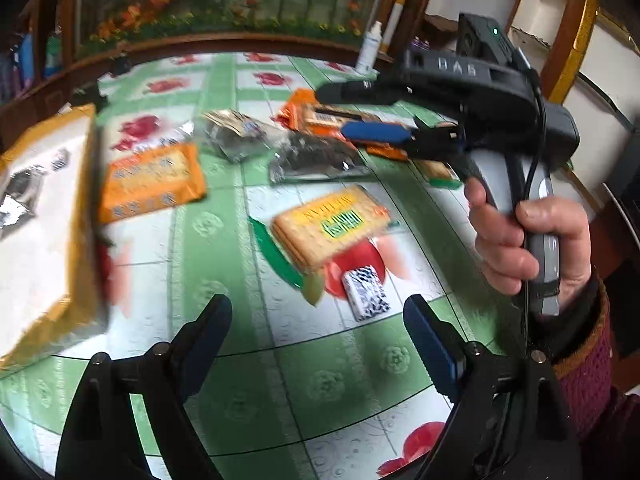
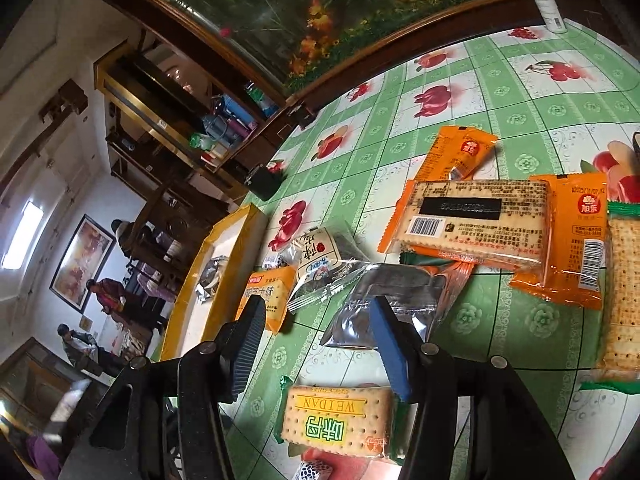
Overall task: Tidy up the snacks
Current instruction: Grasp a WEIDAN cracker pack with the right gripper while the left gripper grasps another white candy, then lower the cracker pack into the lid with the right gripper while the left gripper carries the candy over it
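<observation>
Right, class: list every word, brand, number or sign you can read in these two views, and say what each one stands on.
"WEIDAN": green-edged cracker pack nearest the right gripper.
"味丹": same pack, green label.
"旭东": red logo on the orange wrapper.
"A2025/11/07": date stamp on that wrapper; its last characters are unclear.
"DAS": right gripper body, blurred, uncertain.
Barcodes and fine print on the orange packs: too small to read.

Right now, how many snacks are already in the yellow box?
1: a silver packet lies inside the yellow box. Part of its floor is out of view, so more may be hidden.
</observation>
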Demonstrator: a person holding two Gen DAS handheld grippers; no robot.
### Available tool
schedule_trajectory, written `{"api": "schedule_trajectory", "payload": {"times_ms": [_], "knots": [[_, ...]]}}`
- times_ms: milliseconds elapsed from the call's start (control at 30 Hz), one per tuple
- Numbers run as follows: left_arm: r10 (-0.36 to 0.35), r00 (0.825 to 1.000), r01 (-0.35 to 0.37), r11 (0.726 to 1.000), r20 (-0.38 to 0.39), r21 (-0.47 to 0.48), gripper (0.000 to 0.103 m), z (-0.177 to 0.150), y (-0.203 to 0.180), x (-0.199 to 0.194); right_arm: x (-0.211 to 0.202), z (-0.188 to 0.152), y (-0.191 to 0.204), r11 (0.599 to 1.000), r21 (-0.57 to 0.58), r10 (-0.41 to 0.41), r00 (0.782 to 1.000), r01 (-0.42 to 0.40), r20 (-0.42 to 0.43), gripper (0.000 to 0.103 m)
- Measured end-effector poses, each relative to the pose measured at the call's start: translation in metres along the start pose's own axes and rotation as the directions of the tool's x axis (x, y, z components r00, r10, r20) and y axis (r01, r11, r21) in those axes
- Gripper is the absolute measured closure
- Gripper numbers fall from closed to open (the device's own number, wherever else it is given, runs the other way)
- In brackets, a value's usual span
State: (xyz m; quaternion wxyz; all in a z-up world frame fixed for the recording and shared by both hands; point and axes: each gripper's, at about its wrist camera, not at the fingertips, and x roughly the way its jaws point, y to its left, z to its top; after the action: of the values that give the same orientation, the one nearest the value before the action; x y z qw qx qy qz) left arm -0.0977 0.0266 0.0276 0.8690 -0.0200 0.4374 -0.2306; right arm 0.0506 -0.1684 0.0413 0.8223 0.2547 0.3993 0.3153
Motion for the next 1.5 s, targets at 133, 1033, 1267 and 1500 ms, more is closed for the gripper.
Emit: {"api": "schedule_trajectory", "payload": {"times_ms": [133, 1033, 1267, 1500], "knots": [[-0.039, 0.999, 0.039, 0.999, -0.034, 0.006, 0.016, 0.001, -0.005, 0.013, -0.001, 0.001, -0.005, 1.0, 0.017, -0.005, 1.0, 0.005, 0.004, 0.044], [0.085, 0.996, -0.083, 0.995, -0.03, 0.055, 0.083, 0.003, 0.028, 0.009, 0.029, -0.015, 0.018, 0.994, -0.11, -0.036, 0.989, 0.021, -0.145, 0.043], [0.034, 0.999, -0.033, 0.999, -0.025, 0.024, 0.083, 0.002, 0.038, 0.006, 0.042, -0.031, 0.022, 0.973, -0.229, -0.091, 0.965, 0.034, -0.245, 0.032], [0.019, 0.999, -0.017, 0.999, -0.033, 0.05, 0.075, -0.004, 0.037, 0.002, 0.029, -0.053, 0.028, 0.953, -0.304, -0.088, 0.947, -0.01, -0.309, 0.031]]}}
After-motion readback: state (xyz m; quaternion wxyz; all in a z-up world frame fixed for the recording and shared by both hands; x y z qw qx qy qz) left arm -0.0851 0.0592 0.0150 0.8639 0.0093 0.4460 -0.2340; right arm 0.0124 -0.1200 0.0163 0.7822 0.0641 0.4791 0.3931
